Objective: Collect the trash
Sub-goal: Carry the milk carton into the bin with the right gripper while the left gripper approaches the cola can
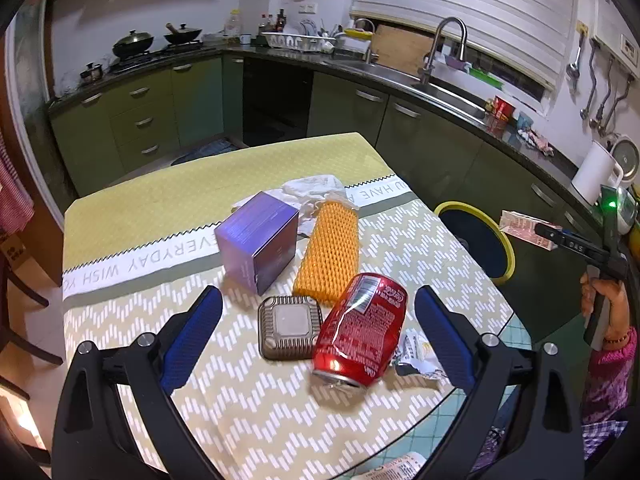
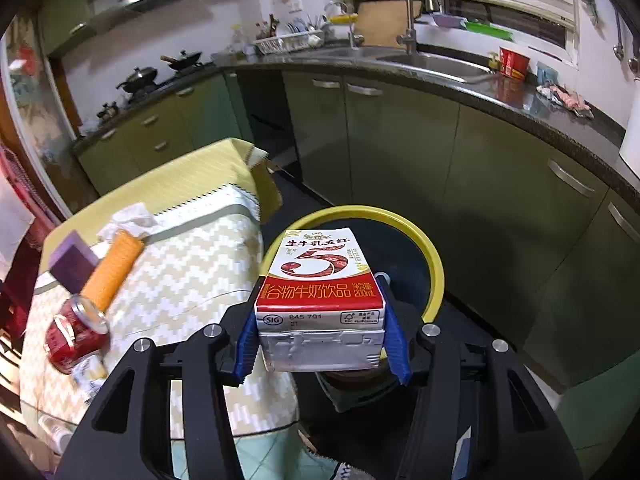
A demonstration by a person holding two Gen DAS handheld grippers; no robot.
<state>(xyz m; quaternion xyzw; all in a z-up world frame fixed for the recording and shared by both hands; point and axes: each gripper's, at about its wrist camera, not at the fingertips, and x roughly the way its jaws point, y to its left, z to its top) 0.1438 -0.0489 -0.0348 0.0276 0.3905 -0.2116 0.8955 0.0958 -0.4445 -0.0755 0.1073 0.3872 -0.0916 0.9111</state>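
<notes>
My right gripper (image 2: pixel 320 340) is shut on a red and white milk carton (image 2: pixel 320 292), held over the yellow-rimmed bin (image 2: pixel 434 276) beside the table. The left wrist view shows that carton (image 1: pixel 524 227) at far right, past the bin (image 1: pixel 478 240). My left gripper (image 1: pixel 318 336) stands open above the table, its blue fingers (image 1: pixel 192 340) either side of a dented red soda can (image 1: pixel 360 330) and a brown ribbed tray (image 1: pixel 289 326) without touching them. Beyond lie an orange foam net sleeve (image 1: pixel 330 250), a purple box (image 1: pixel 258 240) and crumpled white tissue (image 1: pixel 310 190).
A crumpled wrapper (image 1: pixel 416 354) lies by the can near the table's (image 1: pixel 140 200) right edge. Green kitchen cabinets (image 2: pixel 400 140), a sink (image 2: pixel 432 60) and a stove (image 1: pixel 136 56) ring the room. A person's hand and sleeve (image 1: pixel 608 320) show at right.
</notes>
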